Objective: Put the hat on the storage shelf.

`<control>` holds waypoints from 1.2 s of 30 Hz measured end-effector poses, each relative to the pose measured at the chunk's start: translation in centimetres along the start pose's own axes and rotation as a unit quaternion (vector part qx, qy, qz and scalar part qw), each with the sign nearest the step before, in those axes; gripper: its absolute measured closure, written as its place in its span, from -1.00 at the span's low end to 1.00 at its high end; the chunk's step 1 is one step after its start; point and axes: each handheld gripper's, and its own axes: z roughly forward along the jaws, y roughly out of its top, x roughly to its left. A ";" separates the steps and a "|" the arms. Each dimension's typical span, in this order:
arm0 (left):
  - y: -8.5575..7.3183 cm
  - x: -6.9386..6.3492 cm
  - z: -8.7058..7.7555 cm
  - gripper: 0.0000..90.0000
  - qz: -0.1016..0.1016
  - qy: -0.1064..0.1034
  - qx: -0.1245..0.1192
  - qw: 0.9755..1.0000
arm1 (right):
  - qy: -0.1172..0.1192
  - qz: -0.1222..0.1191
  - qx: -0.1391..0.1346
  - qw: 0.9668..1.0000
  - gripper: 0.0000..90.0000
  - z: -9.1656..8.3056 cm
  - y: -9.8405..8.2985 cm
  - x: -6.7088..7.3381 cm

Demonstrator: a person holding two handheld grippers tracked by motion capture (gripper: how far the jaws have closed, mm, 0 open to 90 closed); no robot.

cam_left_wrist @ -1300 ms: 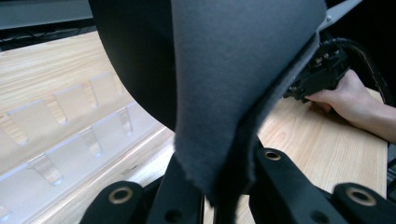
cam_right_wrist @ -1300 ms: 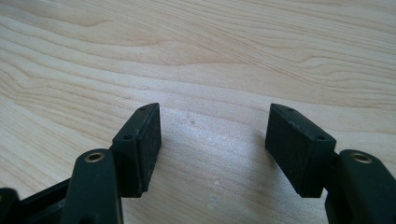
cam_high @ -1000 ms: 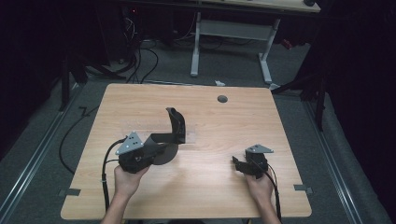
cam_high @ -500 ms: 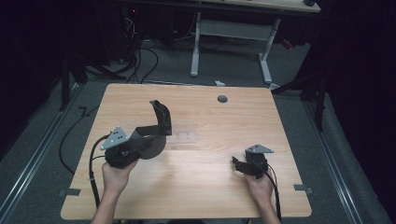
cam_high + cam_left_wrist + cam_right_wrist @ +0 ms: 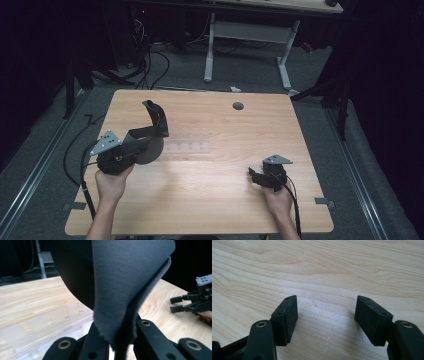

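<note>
Gripping dark grey pad [image 5: 150, 131] in clamped left gripper [image 5: 131, 150], lifting clear of table [image 5: 210, 200]; resting right gripper [image 5: 256, 176] wide open, empty.

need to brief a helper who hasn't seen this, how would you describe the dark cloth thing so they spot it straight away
Start at the light wooden table and look to its left half. There the left gripper is shut on a dark grey cloth piece, lifted off the wood with one end curling upward. It is the one soft thing here; the right gripper is open and holds nothing.

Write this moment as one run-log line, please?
left gripper: shut on dark cloth, lifted above table | right gripper: open, empty, low over table
</note>
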 end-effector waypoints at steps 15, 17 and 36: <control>1.0 2.1 0.3 0.90 0.031 0.043 -0.019 0.998 | 0.000 -0.001 0.000 1.000 -0.22 0.0 0.0 0.0; 1.1 2.5 0.4 0.90 0.034 0.049 -0.020 0.998 | 0.000 -0.001 0.000 1.000 -0.22 0.0 0.0 0.0; 2.2 5.6 2.0 0.90 0.067 0.100 -0.043 0.992 | 0.002 -0.001 0.000 1.000 -0.22 0.0 0.0 0.1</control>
